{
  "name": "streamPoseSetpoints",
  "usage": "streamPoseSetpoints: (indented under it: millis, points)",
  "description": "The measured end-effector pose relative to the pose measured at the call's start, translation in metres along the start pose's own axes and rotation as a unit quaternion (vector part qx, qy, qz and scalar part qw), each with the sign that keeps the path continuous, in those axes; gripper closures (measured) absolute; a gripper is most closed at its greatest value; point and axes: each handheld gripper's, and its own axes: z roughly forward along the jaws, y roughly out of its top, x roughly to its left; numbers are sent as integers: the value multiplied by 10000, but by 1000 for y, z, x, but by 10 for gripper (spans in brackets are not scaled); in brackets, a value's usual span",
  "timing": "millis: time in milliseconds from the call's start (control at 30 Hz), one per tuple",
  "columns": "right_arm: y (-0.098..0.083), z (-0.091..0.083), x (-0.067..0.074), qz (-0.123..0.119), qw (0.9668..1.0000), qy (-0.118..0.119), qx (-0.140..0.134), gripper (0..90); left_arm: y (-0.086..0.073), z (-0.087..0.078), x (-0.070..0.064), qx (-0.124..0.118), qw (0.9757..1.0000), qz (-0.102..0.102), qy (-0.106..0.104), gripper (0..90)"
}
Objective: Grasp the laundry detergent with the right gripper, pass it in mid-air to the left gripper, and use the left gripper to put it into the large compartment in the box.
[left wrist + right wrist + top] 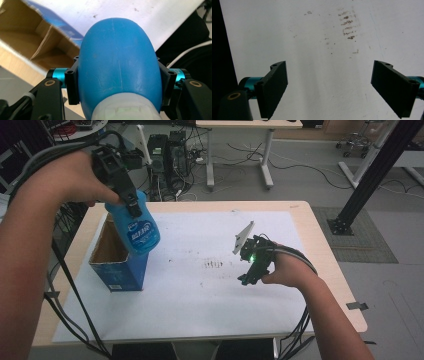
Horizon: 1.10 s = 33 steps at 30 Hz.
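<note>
Bottle held over the open box

Jaws of the left gripper (pixel 134 209) pinch a blue plastic bottle (pixel 140 227) from both sides near its neck; in the left gripper view the black pads press into the bottle's (pixel 117 57) rounded, glossy blue body, which shows faint scratches, above a whitish cap end at the bottom of that view. From the high view the bottle hangs tilted, its white-lettered label facing out, above the rim of an open blue cardboard box (pixel 117 270) with a brown inside. The box stands at the left edge of the white sheet (pixel 200 305) covering the worktop (pixel 327 270). Jaws of the right gripper (pixel 329 90) stand spread wide with nothing between them, over the sheet's dark smudges (pixel 348 25), well apart from the bottle.
</note>
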Motion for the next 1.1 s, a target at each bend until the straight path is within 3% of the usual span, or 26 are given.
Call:
streamPoseSetpoints:
  millis: [333, 533, 733, 933, 1000, 1100]
  points:
    - [2, 6, 0, -16, 10000, 42, 76, 131, -26, -8, 32, 23, 9986, -516, 133, 372]
    - [4, 8, 0, -15, 9999, 48, 89, 132, -35, -4, 51, 145, 9968, -744, 235, 372]
    - [5, 10, 0, -6, 9999, 33, 129, 131, -34, 11, 59, 315, 9965, -688, 359, 372]
    - [5, 13, 2, -2, 9999, 45, 161, 131, -34, 36, 68, 360, 9977, -522, 249, 372]
    - [4, 13, 2, 12, 9999, 47, 153, 132, -33, 45, 70, 330, 9976, -567, 210, 372]
    - [4, 15, 3, 22, 9998, 76, 185, 131, -33, 60, 72, 337, 9985, -399, 170, 372]
